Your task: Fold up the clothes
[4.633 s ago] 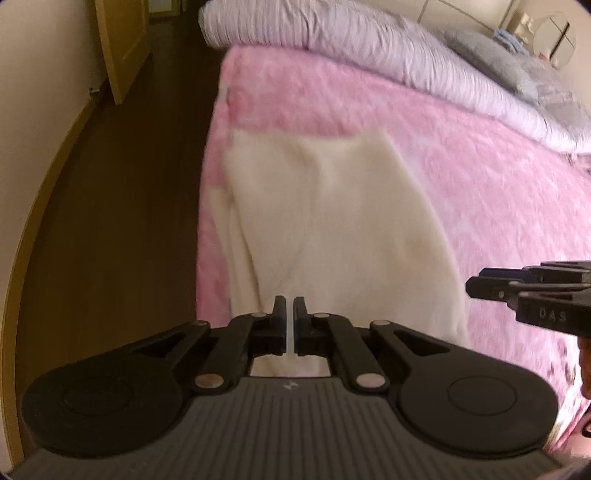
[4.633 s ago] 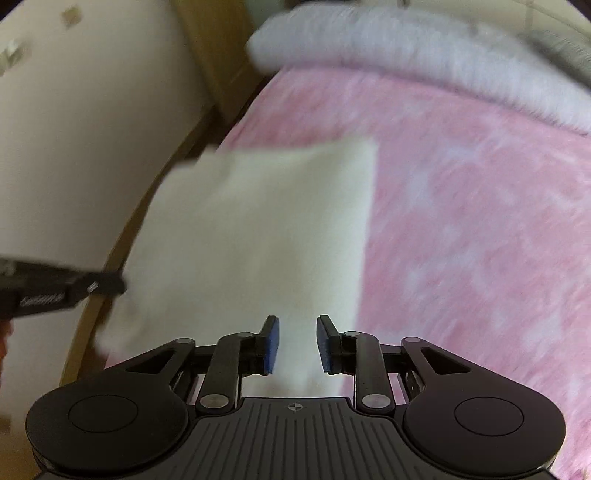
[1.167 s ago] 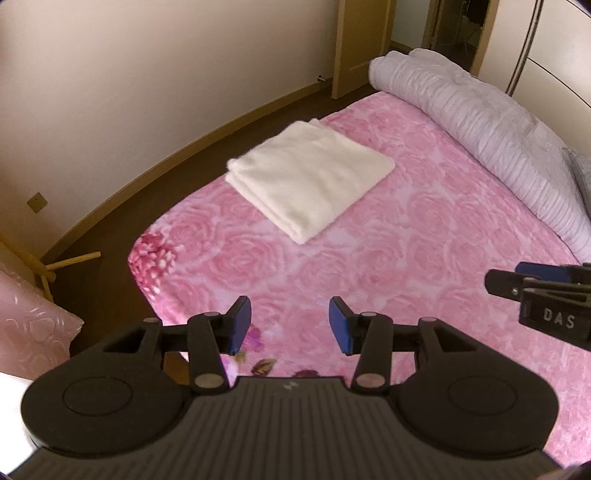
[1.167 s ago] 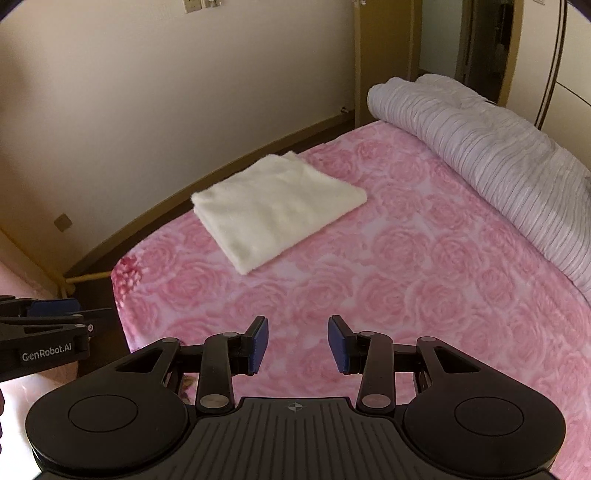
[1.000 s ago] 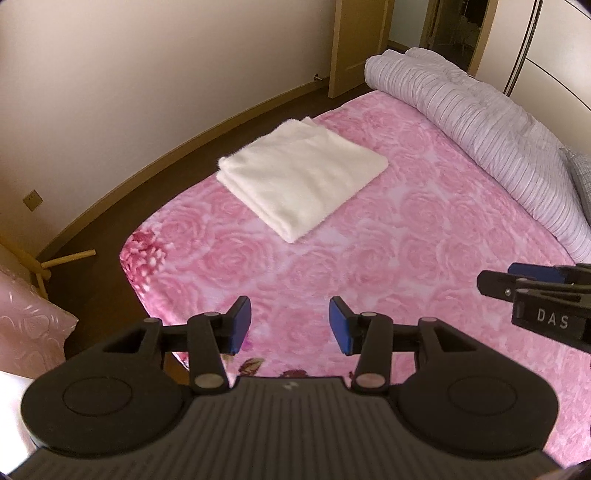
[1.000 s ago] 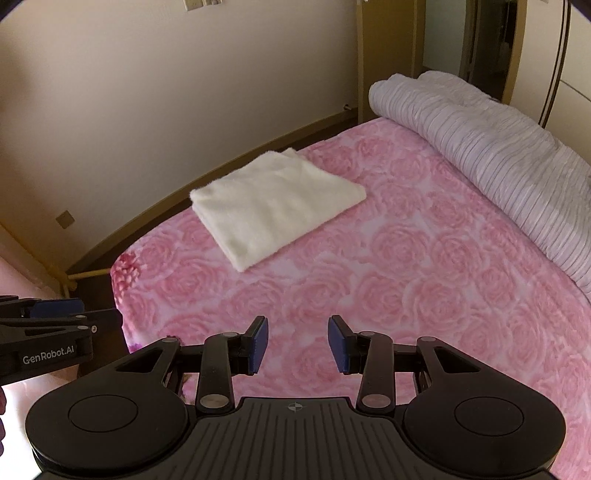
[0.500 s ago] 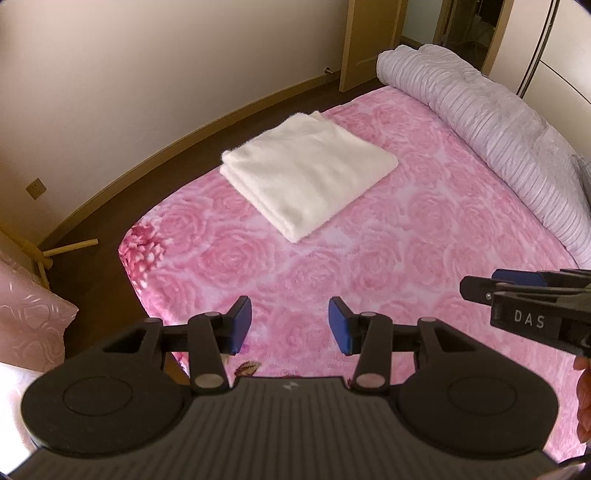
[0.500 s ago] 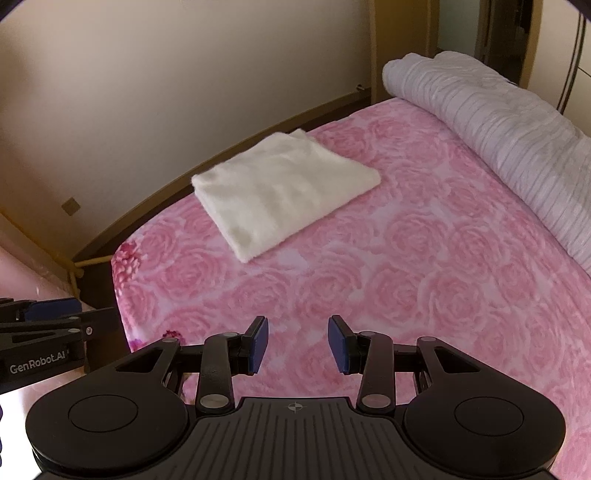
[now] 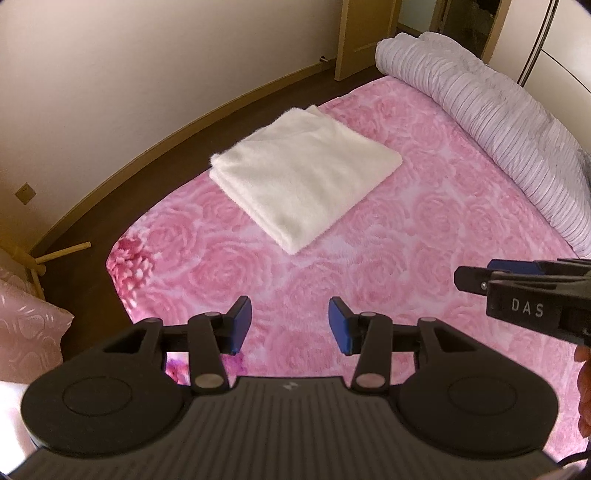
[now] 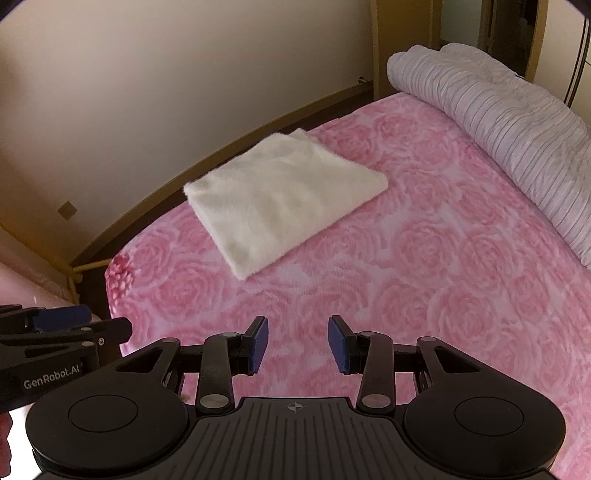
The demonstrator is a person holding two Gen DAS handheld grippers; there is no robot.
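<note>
— Surroundings? Obstructions?
— Folded cream garment is lying near the pink rose bedspread's corner; striped duvet is sitting well apart.
— Fingers?
— Left gripper and right gripper are hovering wide open, gripping nothing.

A bed with a pink rose-patterned cover stands by a cream wall; dark floor, wooden door, rolled lilac quilt
</note>
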